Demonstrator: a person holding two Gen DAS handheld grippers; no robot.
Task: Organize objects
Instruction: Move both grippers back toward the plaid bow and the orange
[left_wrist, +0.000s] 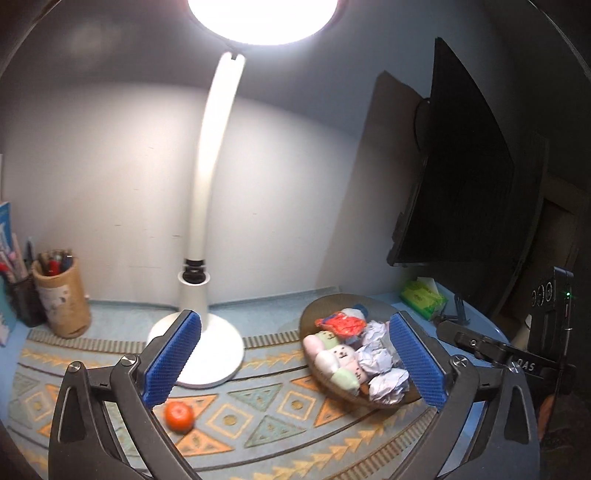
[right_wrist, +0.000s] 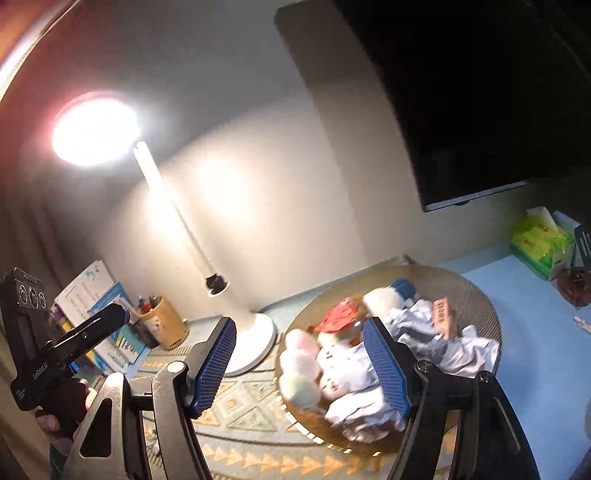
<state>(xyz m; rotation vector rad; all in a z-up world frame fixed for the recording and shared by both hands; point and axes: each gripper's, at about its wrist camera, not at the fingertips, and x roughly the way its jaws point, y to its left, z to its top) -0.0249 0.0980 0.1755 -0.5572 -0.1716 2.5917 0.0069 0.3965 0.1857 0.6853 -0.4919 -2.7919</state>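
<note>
**Woven tray loaded, one tangerine loose on the mat**

One tangerine (left_wrist: 179, 416) lies alone on the patterned mat (left_wrist: 258, 406), round, bright orange, with a small dimple on top. It sits just below the tip of the left finger of the left gripper (left_wrist: 295, 363), outside the gap and not touched. The jaws of that gripper stand wide apart with nothing between them.

One shallow woven tray (right_wrist: 476, 291) rests right of the single white desk lamp (left_wrist: 212, 229). In it are a string of pastel plush dumplings (left_wrist: 338, 360), at least three lobes, one with a drawn face; a red snack packet (left_wrist: 341, 323); several balls of crumpled white paper (left_wrist: 386, 384), three countable from the left wrist; and one small orange box (right_wrist: 443, 317) seen from the right wrist.

The right gripper (right_wrist: 301, 373) hangs over the tray's near edge, its jaws partly open and gripping nothing; the plush lies behind the gap.

At the mat's far left stand two pen holders (left_wrist: 61, 299). A green tissue pack (left_wrist: 424, 297) lies beneath the dark monitor (left_wrist: 461, 166).
</note>
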